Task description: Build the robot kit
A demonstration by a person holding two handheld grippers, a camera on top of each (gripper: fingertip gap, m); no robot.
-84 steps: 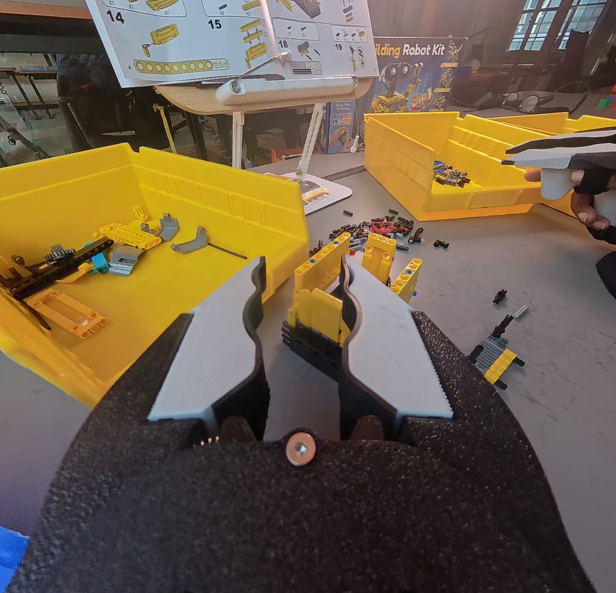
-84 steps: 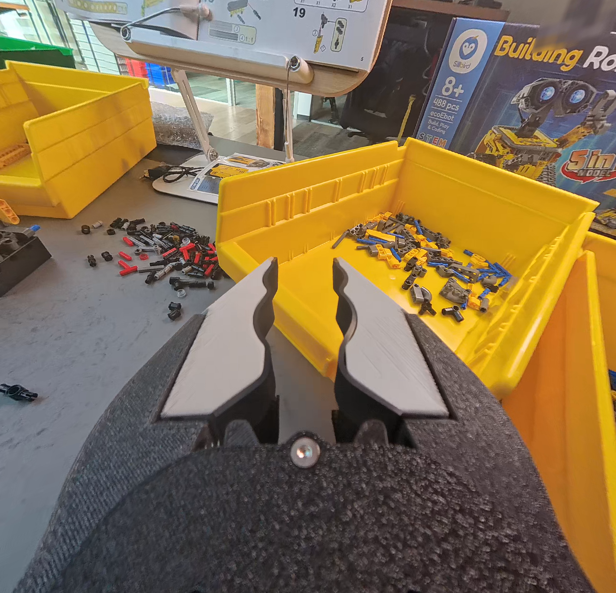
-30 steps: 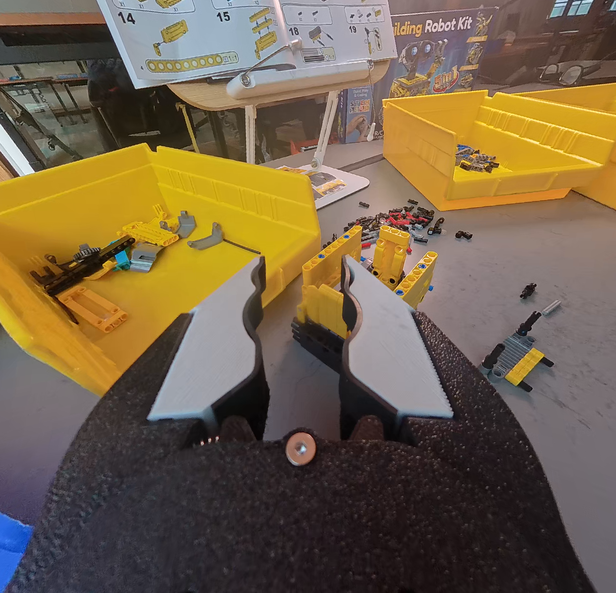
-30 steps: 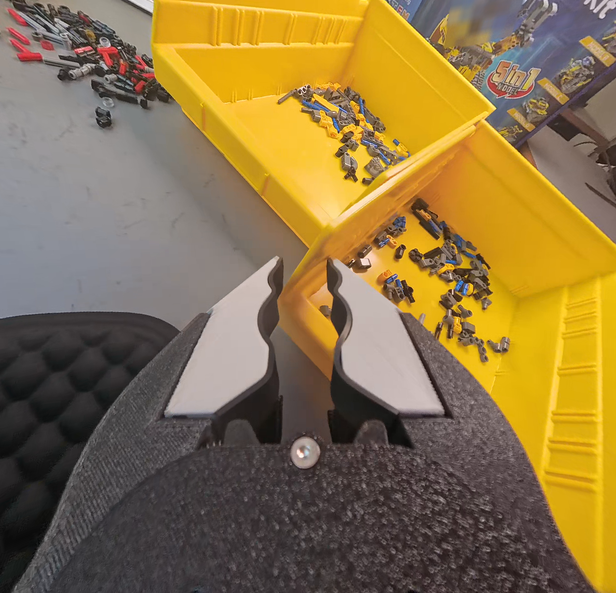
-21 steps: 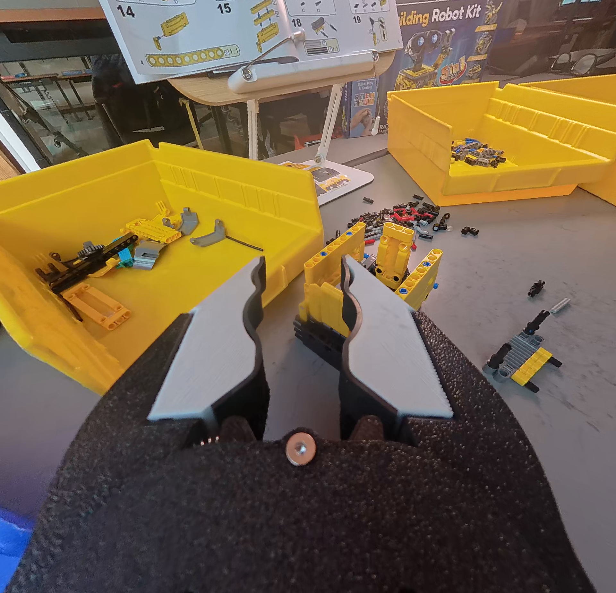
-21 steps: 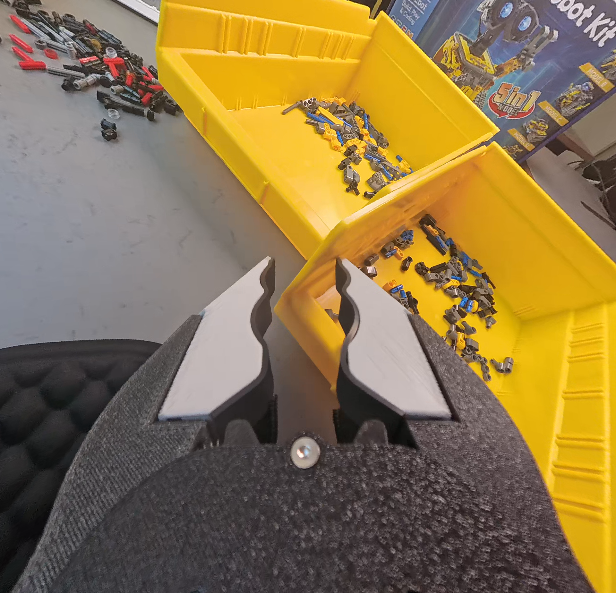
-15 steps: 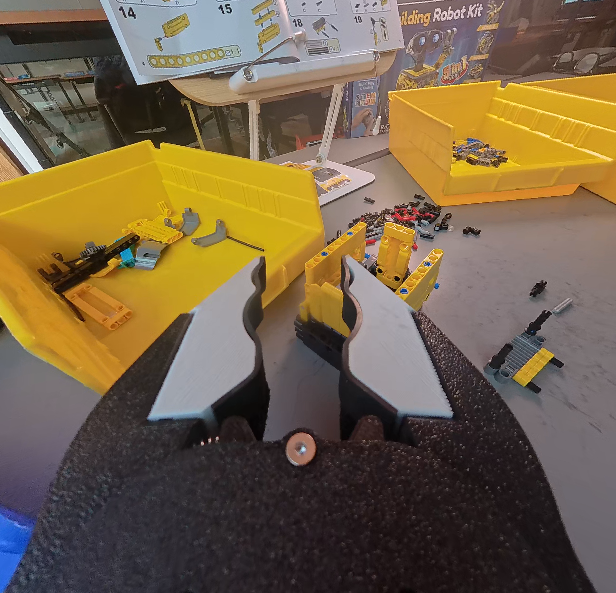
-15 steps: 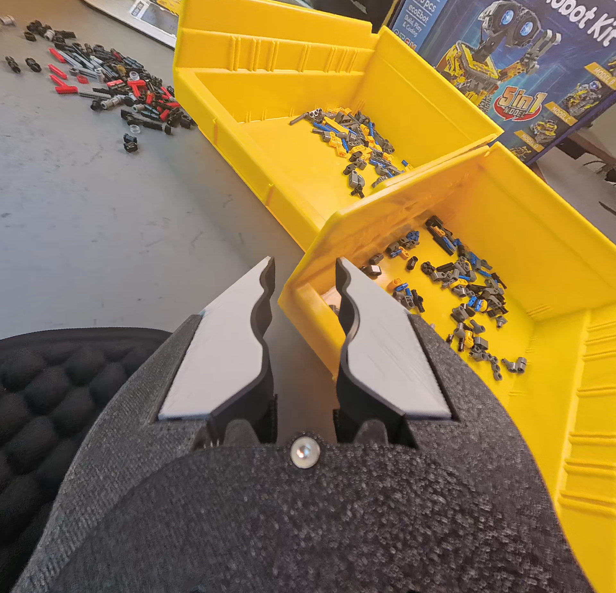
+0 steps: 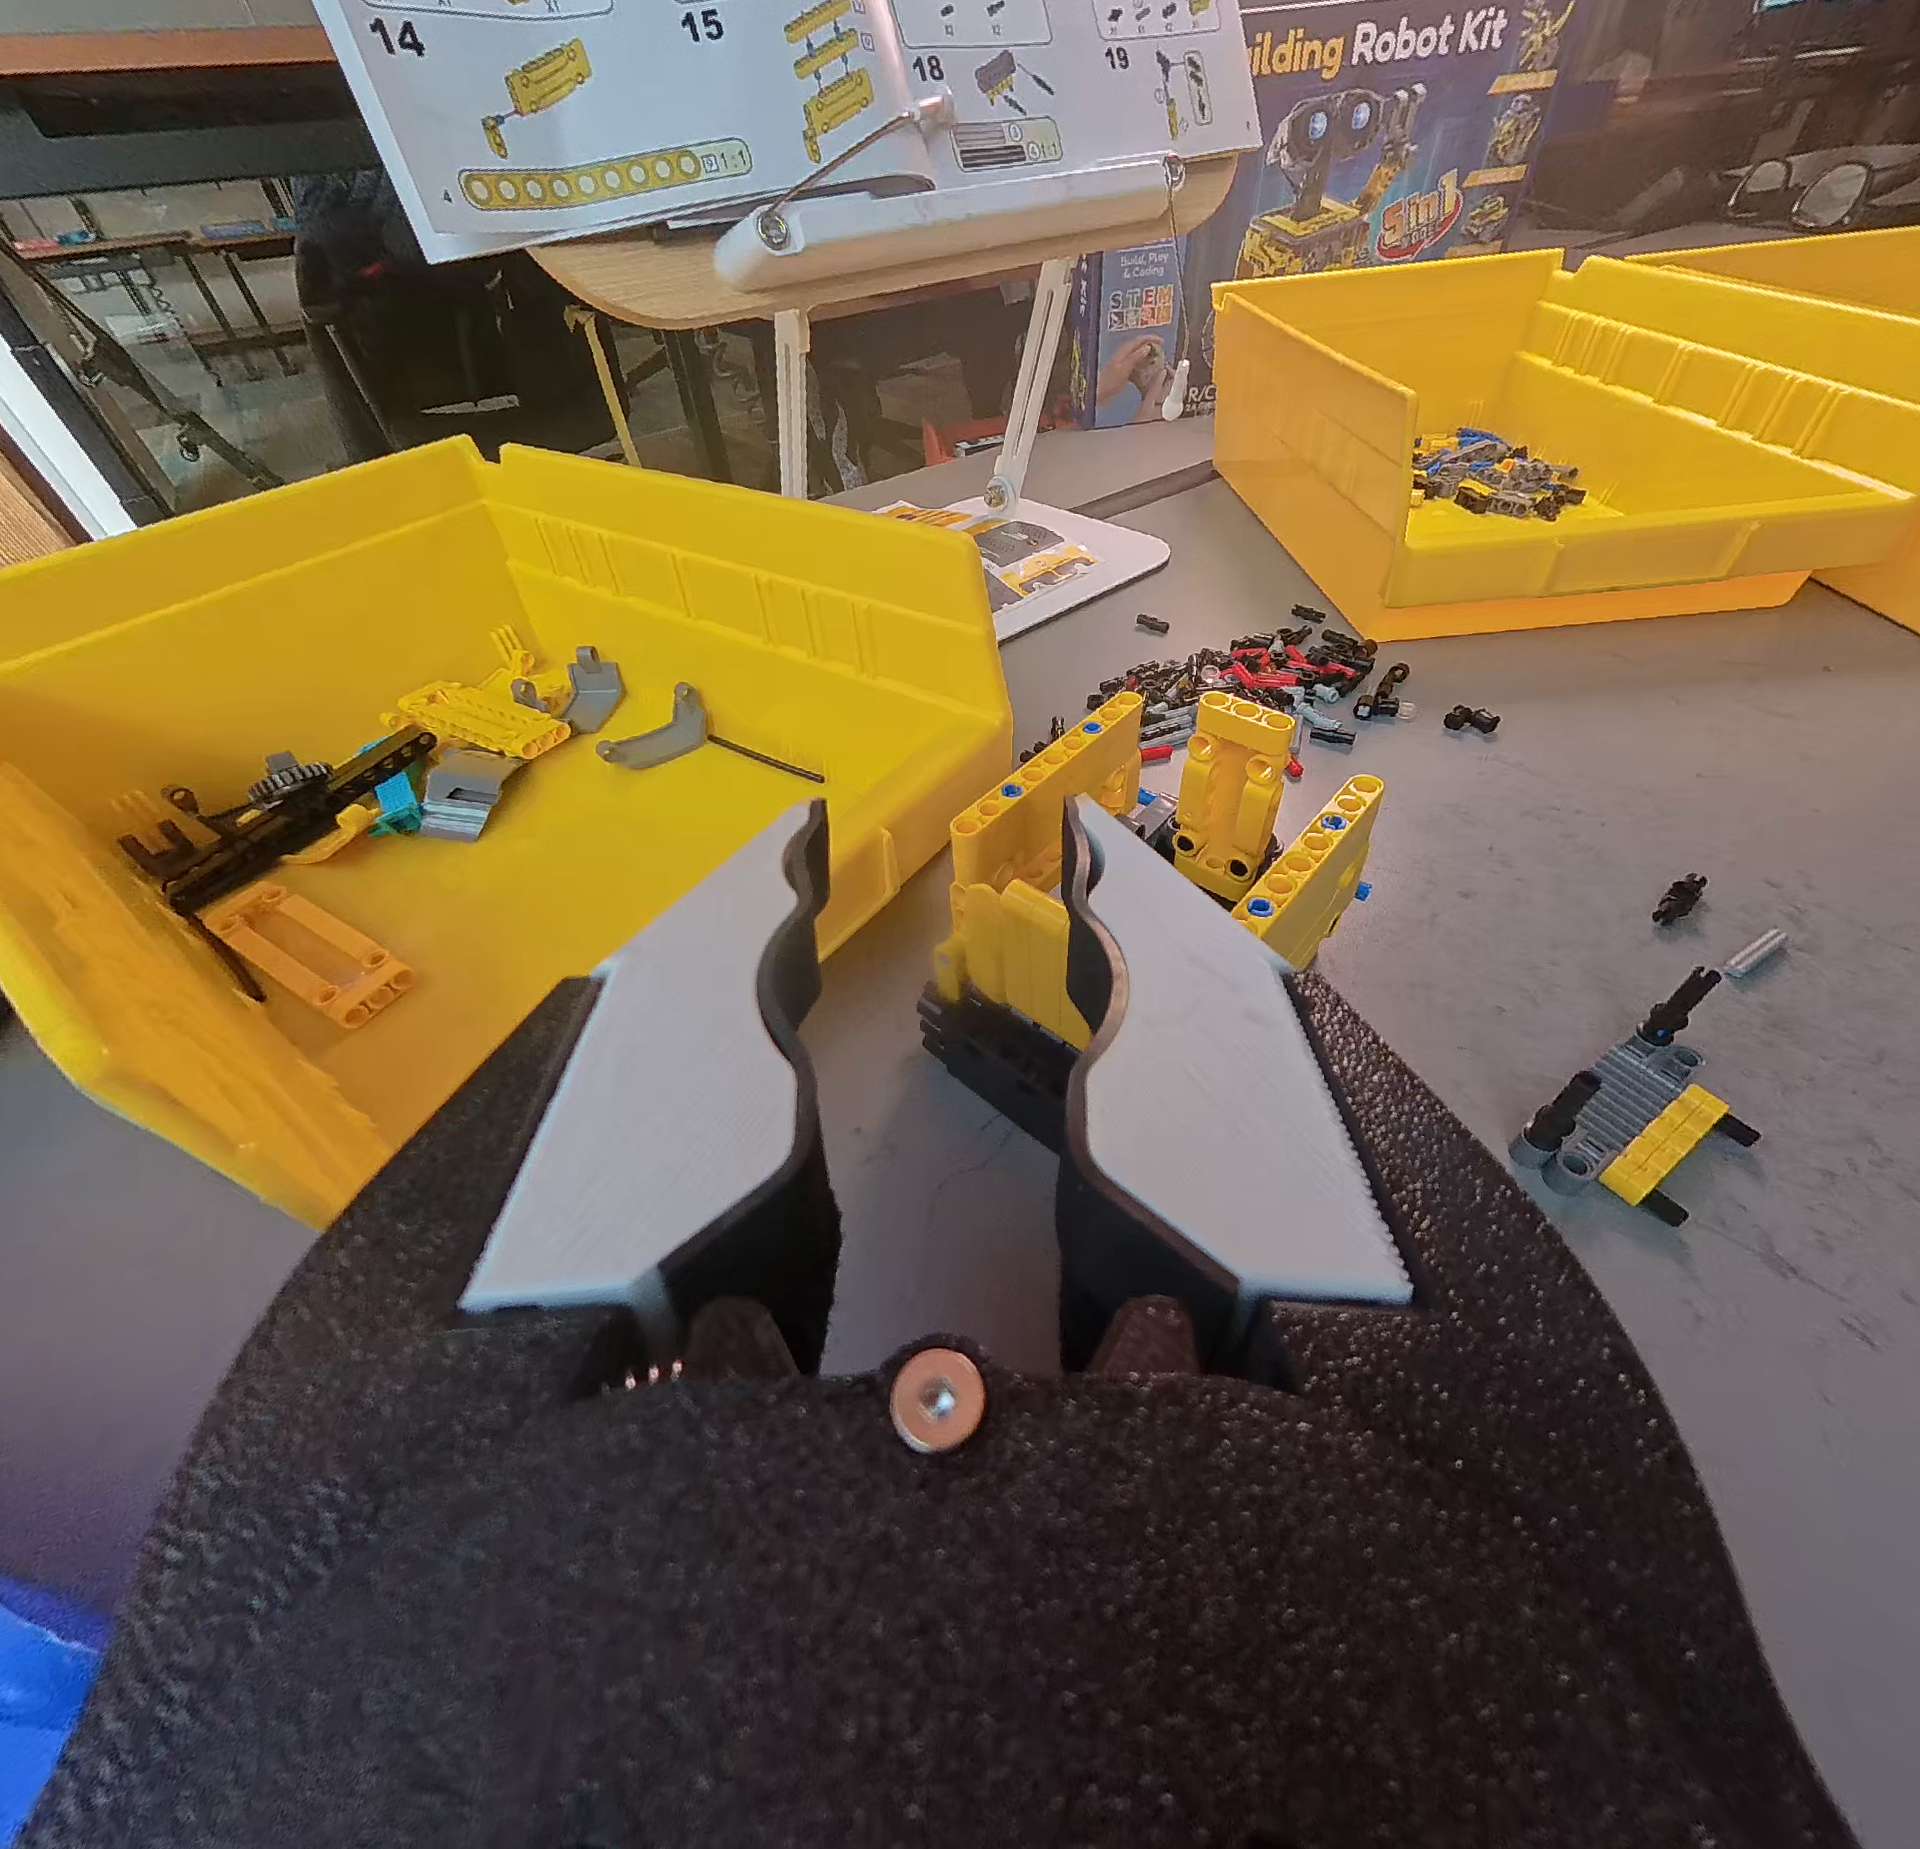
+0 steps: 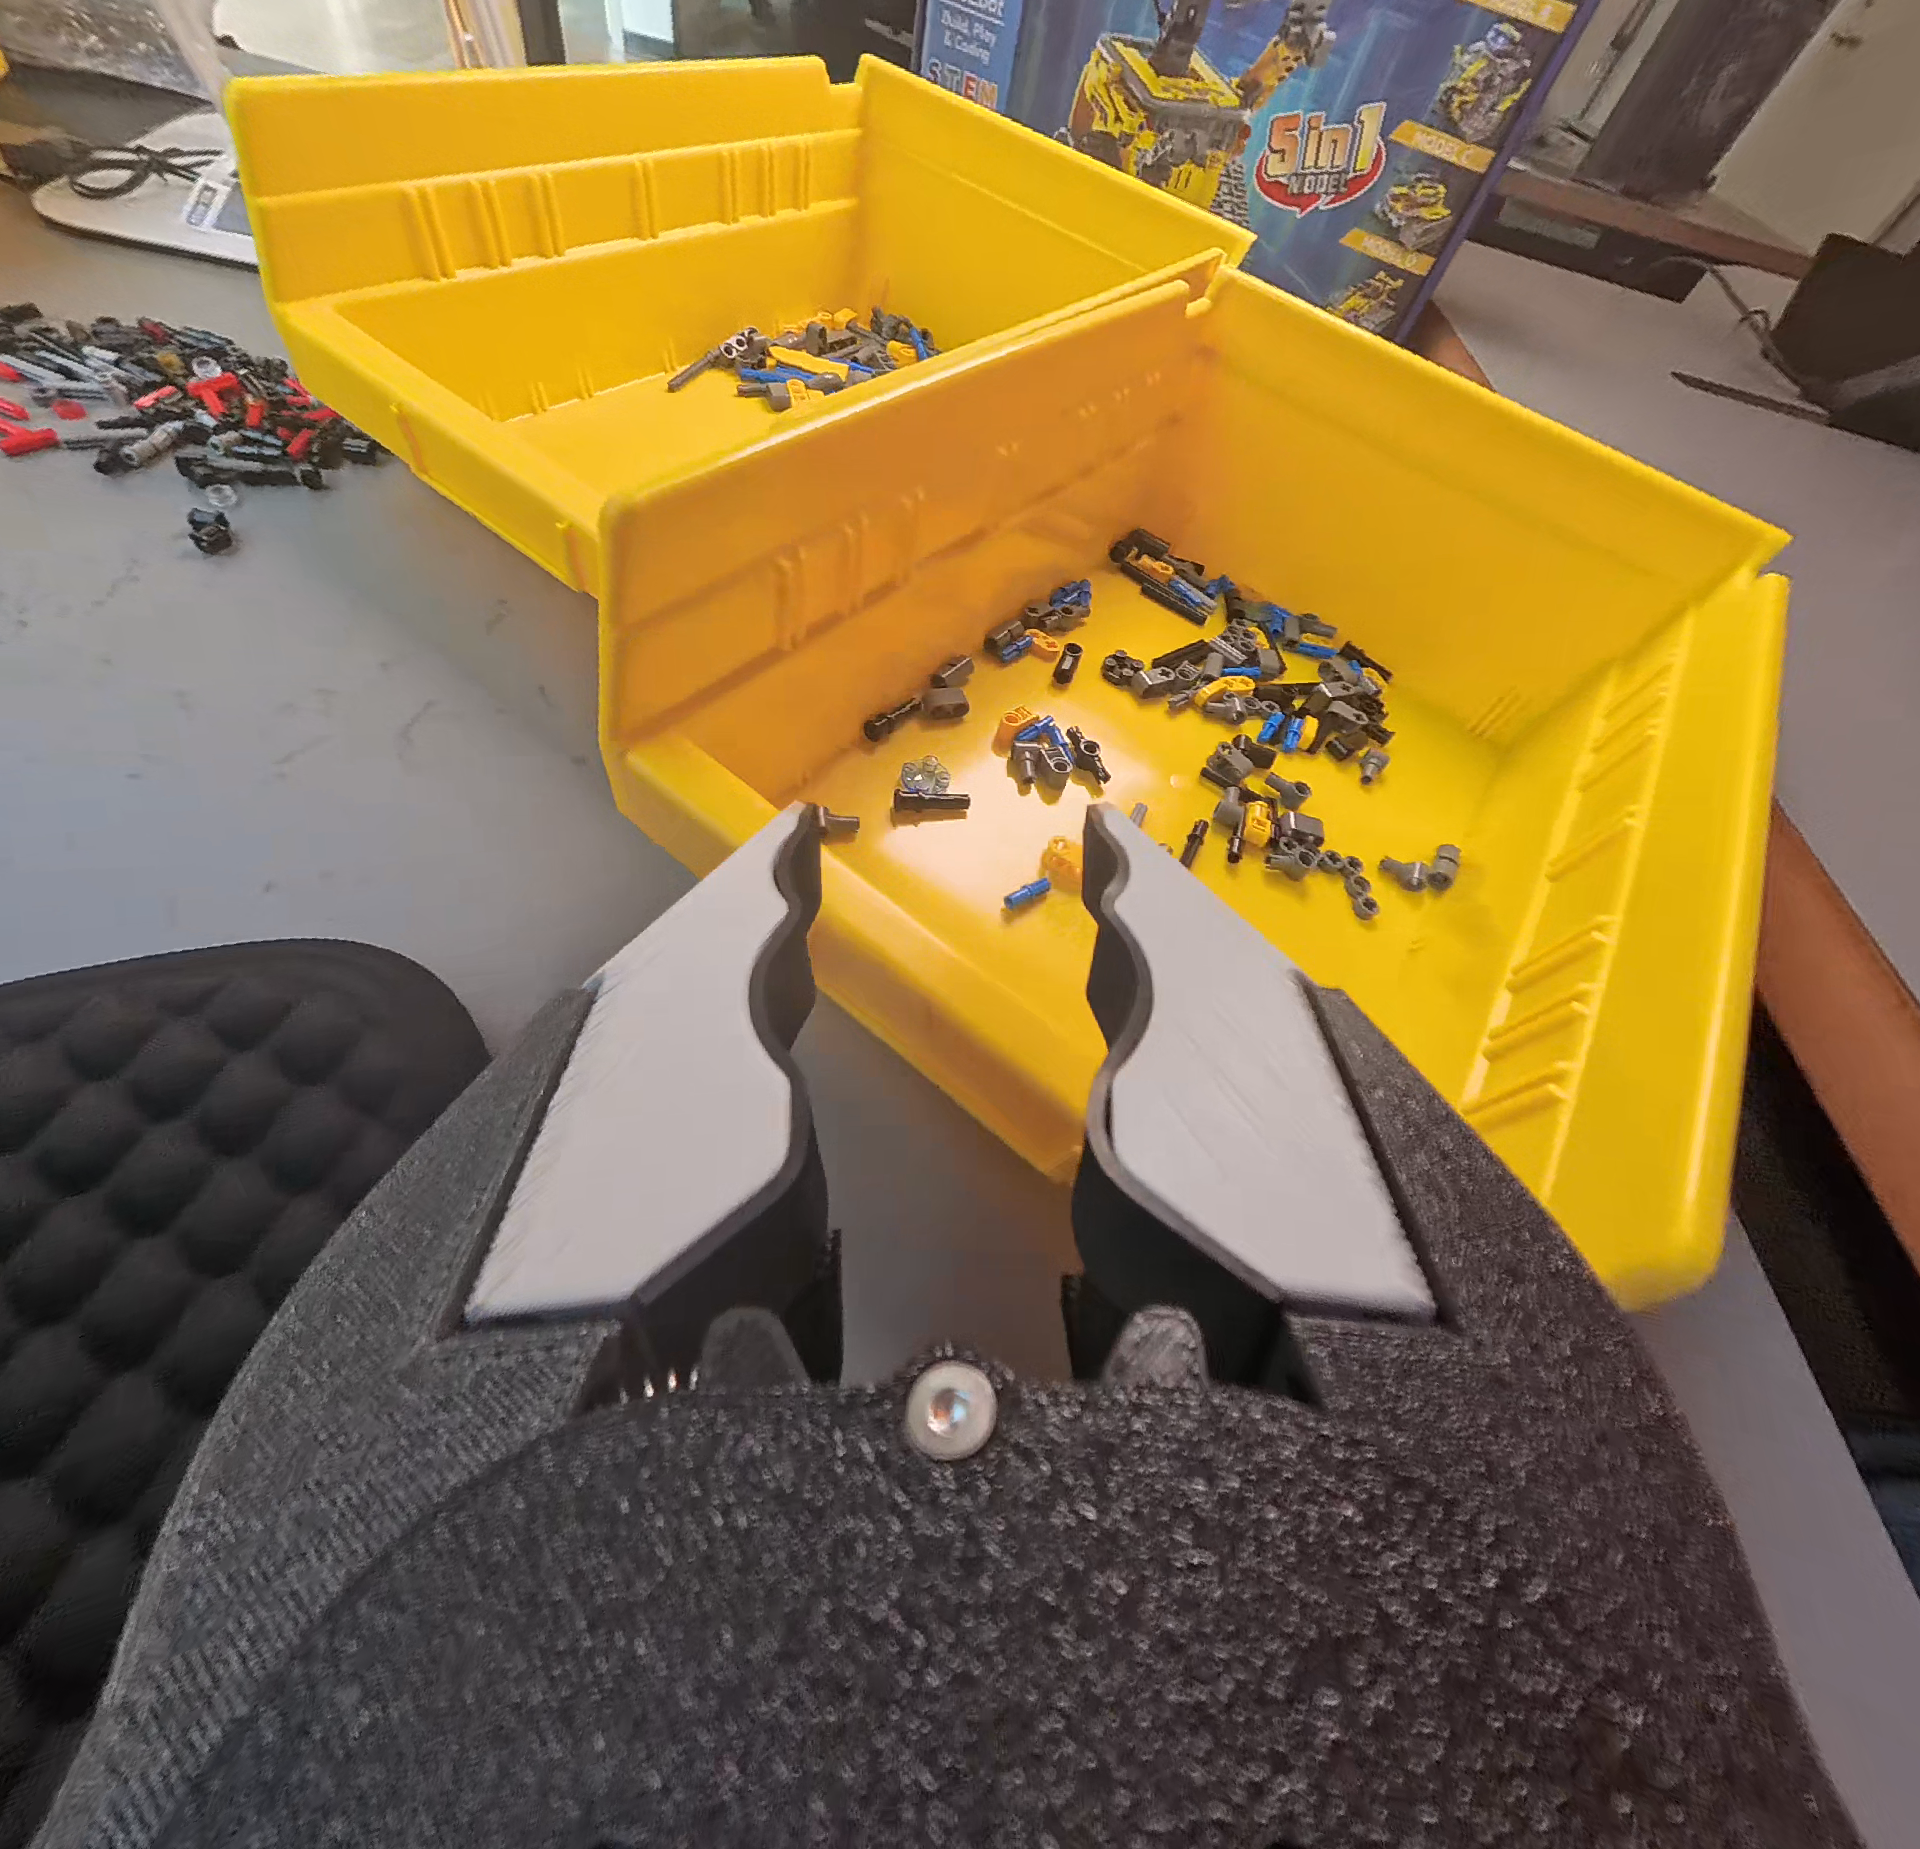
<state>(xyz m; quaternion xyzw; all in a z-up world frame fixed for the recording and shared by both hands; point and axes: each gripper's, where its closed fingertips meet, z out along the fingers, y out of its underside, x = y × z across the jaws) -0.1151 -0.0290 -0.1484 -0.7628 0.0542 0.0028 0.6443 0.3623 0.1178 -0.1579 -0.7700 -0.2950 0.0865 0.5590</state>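
My left gripper [image 9: 940, 828] is open and empty, just short of a half-built yellow and black brick model [image 9: 1049, 864] that stands on the grey table; its right finger hides part of the model. A yellow bin [image 9: 727, 594] with larger parts lies to its left. My right gripper [image 10: 951, 828] is open and empty, its tips over the front lip of a yellow bin [image 10: 1621, 864] that holds several small black, grey and blue connector pieces [image 10: 1226, 677]. A second yellow bin [image 10: 540, 210] with small parts stands behind it.
A small grey and yellow sub-assembly [image 9: 1631, 1124] and loose pins [image 9: 1247, 667] lie on the table. An instruction sheet on a stand [image 9: 790, 64] and the kit box [image 10: 1299, 85] stand at the back. A black padded mat [image 10: 177, 1124] lies at the near left. There is about 50 cm between the tips of the two grippers.
My right gripper has swung from the first bin to the nearer bin on the right and its jaws have opened wider. My left gripper has stayed open by the model.
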